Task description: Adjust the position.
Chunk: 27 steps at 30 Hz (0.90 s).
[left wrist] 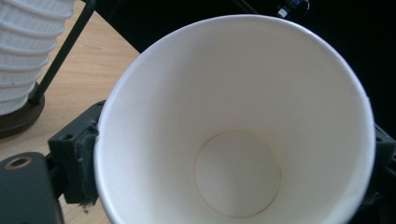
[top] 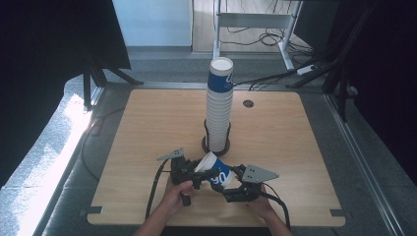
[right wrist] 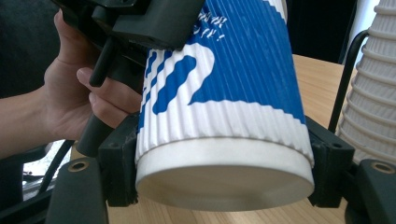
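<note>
The paper cup (right wrist: 219,93) held between the two grippers is white with vertical ribbing on its wall, crossed by bold blue swirls and small white lettering on the blue; its base rim is plain white. Its inside (left wrist: 238,140) is smooth off-white, with a faint tan ring around the bottom disc. The stack of cups (top: 219,113) is ribbed white, its top cup banded in blue. The holder (top: 216,145) under the stack is black. Both grippers' jaws are matte black. The counter (top: 147,123) is pale wood with a fine grain.
</note>
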### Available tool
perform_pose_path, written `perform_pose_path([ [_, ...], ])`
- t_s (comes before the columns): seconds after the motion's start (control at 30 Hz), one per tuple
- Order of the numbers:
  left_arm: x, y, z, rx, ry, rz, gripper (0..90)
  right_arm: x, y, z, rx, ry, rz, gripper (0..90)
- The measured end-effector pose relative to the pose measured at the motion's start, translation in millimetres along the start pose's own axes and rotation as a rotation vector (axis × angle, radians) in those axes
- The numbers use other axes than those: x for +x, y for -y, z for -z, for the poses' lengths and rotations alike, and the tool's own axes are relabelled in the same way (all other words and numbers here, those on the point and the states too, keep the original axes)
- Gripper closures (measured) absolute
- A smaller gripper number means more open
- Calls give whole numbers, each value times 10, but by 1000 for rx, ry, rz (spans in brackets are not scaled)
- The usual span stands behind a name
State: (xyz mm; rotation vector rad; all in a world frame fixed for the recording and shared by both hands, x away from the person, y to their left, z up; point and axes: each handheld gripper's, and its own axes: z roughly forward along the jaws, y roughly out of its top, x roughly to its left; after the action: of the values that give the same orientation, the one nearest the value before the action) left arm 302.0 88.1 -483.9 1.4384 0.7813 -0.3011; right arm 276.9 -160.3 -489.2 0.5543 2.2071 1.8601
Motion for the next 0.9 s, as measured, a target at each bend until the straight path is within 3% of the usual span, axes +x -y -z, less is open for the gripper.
perform_pose_path([
  [0.47, -30, 0, 31, -13, -11, -48, 121, -19, -41, 16, 29, -19, -18, 223],
  [0.9, -89, -28, 90, -4, -76, -125, 124, -45, -55, 90, 67, -20, -28, 163],
])
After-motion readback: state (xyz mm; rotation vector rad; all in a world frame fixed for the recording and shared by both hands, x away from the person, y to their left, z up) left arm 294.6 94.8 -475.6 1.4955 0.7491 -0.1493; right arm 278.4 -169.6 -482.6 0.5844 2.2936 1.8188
